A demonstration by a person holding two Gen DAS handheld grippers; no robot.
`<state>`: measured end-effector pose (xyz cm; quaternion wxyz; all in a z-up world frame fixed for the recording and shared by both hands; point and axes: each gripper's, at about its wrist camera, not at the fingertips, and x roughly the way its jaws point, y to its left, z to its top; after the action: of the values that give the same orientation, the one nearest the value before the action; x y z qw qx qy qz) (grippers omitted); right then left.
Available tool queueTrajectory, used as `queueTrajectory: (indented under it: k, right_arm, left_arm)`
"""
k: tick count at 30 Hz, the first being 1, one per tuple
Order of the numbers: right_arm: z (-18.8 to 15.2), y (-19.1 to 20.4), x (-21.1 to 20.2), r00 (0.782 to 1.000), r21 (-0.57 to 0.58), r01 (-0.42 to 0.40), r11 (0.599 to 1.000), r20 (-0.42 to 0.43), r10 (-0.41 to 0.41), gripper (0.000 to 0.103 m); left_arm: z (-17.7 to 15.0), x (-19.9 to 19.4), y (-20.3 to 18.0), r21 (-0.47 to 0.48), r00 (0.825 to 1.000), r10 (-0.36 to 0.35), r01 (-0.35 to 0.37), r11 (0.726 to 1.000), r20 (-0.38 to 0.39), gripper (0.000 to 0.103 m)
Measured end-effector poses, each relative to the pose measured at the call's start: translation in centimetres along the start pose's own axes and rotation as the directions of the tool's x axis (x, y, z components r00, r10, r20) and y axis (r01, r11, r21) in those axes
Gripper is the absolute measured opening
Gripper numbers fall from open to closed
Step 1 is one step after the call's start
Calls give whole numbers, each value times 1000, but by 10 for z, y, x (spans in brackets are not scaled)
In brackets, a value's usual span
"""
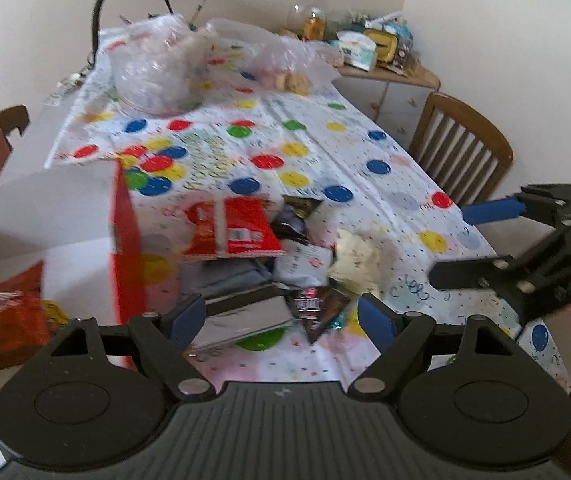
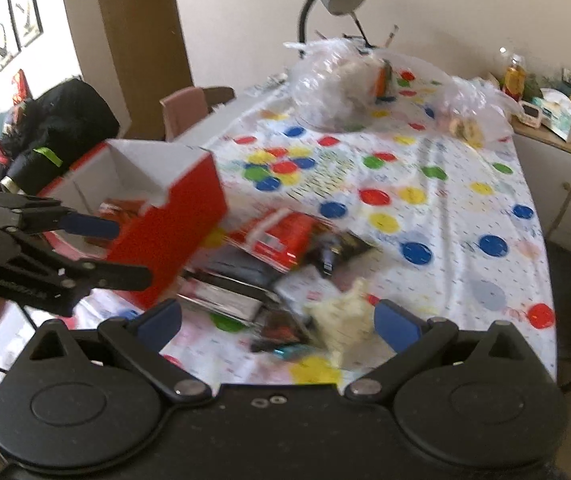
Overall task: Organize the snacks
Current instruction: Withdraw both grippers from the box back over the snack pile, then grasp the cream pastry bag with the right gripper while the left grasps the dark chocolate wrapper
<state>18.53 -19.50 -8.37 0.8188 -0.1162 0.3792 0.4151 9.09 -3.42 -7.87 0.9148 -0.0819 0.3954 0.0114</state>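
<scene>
- Landmark: the red box (image 2: pixel 165 216), open at the top with a white interior, stands on the dotted tablecloth (image 2: pixel 445 184); some packets already lie inside it.
- Snack pile: loose packets lie just beside the box on the side away from its opening; the red crisp bag (image 1: pixel 229 228) sits nearest the box wall, a dark packet (image 1: pixel 297 216) beyond it, a pale crumpled wrapper (image 1: pixel 355 260) farthest out.
- Left gripper (image 1: pixel 281 320): jaws spread wide, nothing between the pads; it hangs above the near edge of the pile, close to the box.
- Right gripper (image 2: pixel 277 322): jaws at full spread, empty; the pale wrapper lies just ahead of it.
- Handling, judged: packets are light, soft and air-filled; film is slippery; contents crush easily; pinch the crimped end seam, not the belly; close gently.
</scene>
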Motion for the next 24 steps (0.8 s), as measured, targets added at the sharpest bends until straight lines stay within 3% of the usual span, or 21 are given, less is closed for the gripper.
queueTrajectory:
  k: [8, 14, 20, 24]
  right_arm:
    - [-4, -48, 40, 997, 53, 33, 998, -66, -29, 103]
    - [-6, -62, 75, 990, -34, 32, 999, -140, -36, 101]
    - [-7, -66, 98, 983, -114, -26, 993, -185, 5, 95]
    - [-6, -65, 110, 979, -162, -61, 985, -201, 27, 92]
  left_arm:
    - [-3, 48, -22, -11, 997, -12, 12, 1000, -80, 84]
    - [-2, 71, -29, -14, 995, 11, -13, 1000, -101, 83]
    - [-3, 83, -34, 1, 994, 26, -26, 1000, -105, 82]
    - [-2, 88, -35, 6, 993, 35, -35, 999, -114, 73]
